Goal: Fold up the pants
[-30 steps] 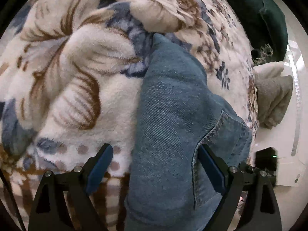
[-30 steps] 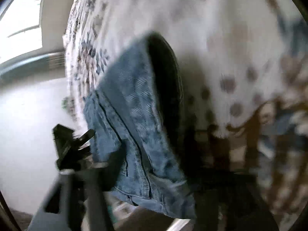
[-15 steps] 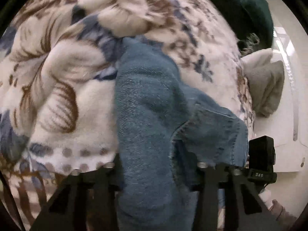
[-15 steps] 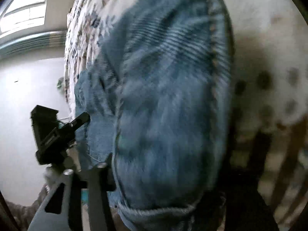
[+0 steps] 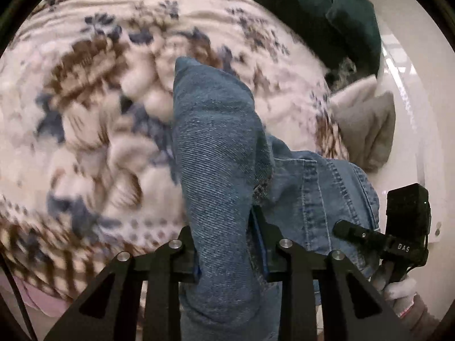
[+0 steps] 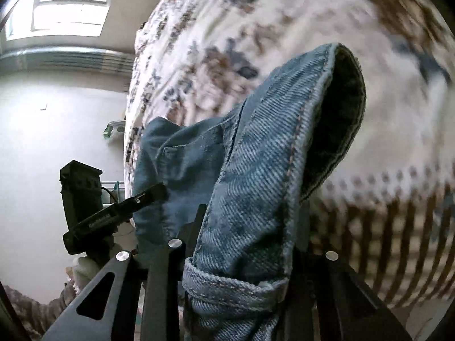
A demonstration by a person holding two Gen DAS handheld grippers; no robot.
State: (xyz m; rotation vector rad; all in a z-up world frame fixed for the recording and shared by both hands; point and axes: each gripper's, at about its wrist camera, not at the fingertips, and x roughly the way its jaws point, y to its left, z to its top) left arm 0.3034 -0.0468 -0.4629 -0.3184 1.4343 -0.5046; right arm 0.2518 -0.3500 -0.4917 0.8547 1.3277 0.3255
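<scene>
Left gripper point(image 5: 227, 244) clamped on denim fold of pants point(image 5: 216, 147) — cloth runs ahead from jaws onto floral blanket point(image 5: 85, 130) of bed. Right gripper point(image 6: 250, 244) pinching waistband end, leg opening gaping just ahead. Risk, my guess: thick bunched denim slips from either pinch if I pull apart too hard — fold goes lopsided, or loose part drags blanket. Containers: none visible. Green cushion point(image 5: 318, 14) far ahead-right, well apart.
</scene>
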